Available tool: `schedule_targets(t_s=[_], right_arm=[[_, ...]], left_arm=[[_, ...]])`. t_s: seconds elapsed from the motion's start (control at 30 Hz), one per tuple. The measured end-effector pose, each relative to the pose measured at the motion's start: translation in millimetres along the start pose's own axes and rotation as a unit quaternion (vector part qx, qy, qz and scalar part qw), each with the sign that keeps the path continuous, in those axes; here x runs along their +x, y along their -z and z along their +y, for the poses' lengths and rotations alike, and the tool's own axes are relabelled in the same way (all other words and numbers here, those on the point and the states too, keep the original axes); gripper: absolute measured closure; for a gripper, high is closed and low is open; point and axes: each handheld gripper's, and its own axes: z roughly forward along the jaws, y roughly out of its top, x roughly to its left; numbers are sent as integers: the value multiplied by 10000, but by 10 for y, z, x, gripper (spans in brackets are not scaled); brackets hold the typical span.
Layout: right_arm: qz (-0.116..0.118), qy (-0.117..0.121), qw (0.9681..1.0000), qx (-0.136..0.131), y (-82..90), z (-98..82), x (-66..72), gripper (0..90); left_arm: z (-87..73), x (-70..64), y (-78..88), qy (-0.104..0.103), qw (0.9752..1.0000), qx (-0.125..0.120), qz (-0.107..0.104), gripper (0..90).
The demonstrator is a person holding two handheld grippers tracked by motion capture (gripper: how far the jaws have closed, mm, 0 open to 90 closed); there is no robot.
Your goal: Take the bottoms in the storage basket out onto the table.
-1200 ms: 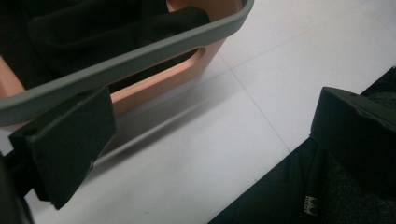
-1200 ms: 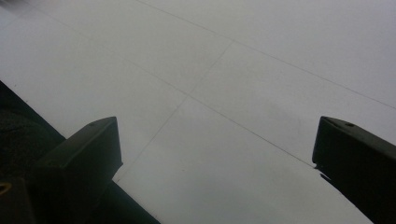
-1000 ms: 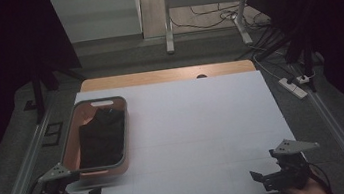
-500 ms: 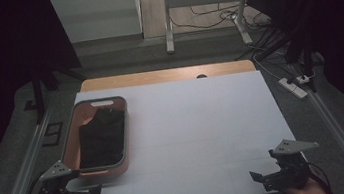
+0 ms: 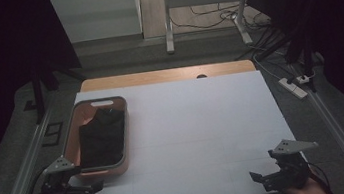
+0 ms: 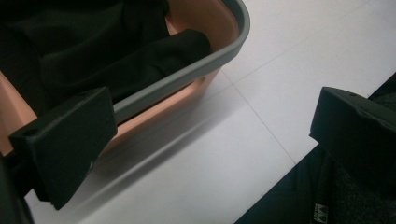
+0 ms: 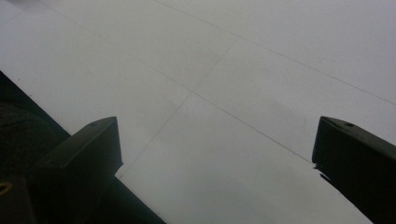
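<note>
The left gripper has slid slightly back toward the table's near edge beside the bin holding the dark cloth, both jaws wide open and empty, so grasping likely hasn't begun, the right gripper idle.

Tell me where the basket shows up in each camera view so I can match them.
High view: basket at left of the table, dark cloth inside.
Left gripper view: basket at upper left, rim crossing diagonally.
Right gripper view: bare table.
Shared landmark: the table's thin seam lines.
</note>
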Motion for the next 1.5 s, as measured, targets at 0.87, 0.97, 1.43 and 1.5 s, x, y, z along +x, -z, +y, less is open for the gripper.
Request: schedule_targets(t_s=[0.87, 0.97, 1.43, 1.5], right_arm=[[57, 28, 9999, 105, -16, 6, 6, 15], [51, 35, 9999, 107, -16, 6, 7, 15], [46, -13, 10000, 72, -13, 3, -6, 15], [44, -11, 10000, 72, -13, 3, -5, 15]], left_arm=[[265, 136, -125, -11, 9999, 1, 130, 0], [293, 156, -150, -6, 9999, 16, 120, 0], [424, 256, -258, -36, 9999, 64, 103, 3], [447, 272, -276, -33, 9999, 58, 108, 5]])
